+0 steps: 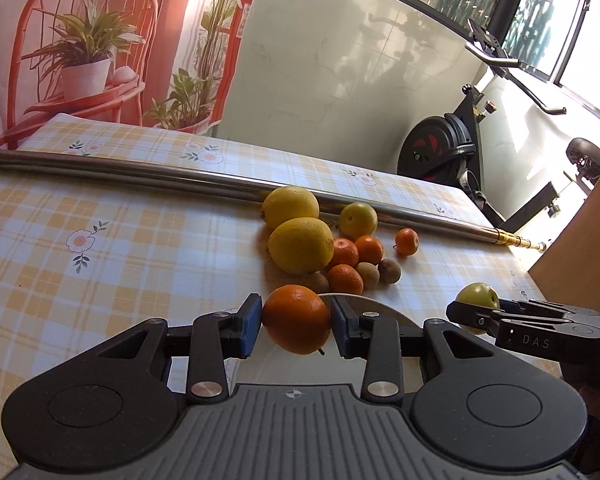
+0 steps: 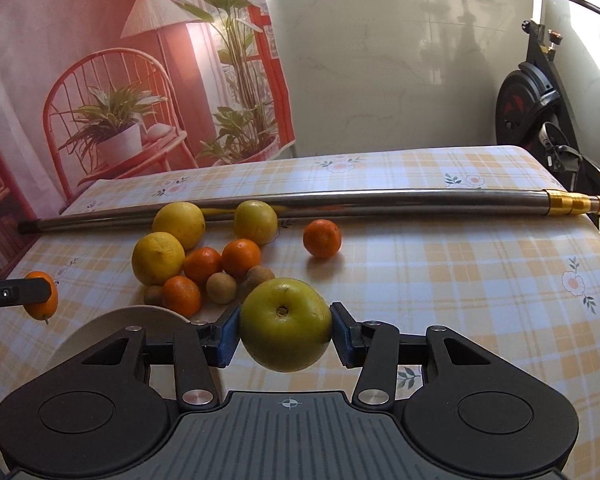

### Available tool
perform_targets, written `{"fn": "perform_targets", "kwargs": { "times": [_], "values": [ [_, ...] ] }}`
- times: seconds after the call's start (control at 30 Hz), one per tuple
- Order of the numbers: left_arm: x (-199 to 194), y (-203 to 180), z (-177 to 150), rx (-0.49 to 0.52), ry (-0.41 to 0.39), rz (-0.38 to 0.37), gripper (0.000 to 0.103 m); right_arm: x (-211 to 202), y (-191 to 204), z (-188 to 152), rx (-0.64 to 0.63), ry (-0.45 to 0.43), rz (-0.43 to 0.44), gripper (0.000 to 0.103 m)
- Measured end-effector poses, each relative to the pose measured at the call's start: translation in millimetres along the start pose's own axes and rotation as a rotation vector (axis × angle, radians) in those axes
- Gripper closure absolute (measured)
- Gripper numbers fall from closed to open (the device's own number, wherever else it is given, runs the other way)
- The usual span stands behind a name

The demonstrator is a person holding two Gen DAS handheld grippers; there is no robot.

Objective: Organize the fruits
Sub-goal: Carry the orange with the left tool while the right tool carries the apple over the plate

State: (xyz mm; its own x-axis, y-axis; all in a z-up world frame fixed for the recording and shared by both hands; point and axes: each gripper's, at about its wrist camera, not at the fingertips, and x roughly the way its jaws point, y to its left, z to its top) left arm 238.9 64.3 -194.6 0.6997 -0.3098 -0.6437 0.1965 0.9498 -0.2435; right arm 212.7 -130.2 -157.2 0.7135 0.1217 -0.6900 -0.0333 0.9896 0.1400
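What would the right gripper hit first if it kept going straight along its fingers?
Likely bare tablecloth. The right gripper, shut on the green apple, points down at the table, right of the fruit pile. The lone tangerine and steel pole lie beyond; depth is unclear.

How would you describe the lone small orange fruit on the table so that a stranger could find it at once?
Start at the long steel pole lying across the checked tablecloth. In front of it sits a cluster of yellow and orange fruit. The mandarin you want lies alone to the right of that cluster, touching no other fruit.
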Motion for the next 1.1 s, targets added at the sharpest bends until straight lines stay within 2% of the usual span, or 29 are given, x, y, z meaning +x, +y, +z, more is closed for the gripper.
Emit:
{"fn": "perform_targets", "kwargs": {
  "times": [0.47, 0.8, 1.1],
  "values": [
    [6.4, -4.2, -30.7, 0.062, 0.076, 0.0, 0.063, -8.4, 57.8, -29.6, -0.133, 0.087, 0.081, 0.06],
    [8.8, -10.5, -37.3, 0.096, 0.086, 0.005, 0.064, -4.4, 59.3, -37.1, -0.148, 0.123, 0.07, 0.06],
    [11.9, -9.4, -40.1, 0.095, 0.104, 0.054, 0.064, 3.0, 58.8, -41.4, -0.162, 0.157, 0.075, 0.059]
  ]
}}
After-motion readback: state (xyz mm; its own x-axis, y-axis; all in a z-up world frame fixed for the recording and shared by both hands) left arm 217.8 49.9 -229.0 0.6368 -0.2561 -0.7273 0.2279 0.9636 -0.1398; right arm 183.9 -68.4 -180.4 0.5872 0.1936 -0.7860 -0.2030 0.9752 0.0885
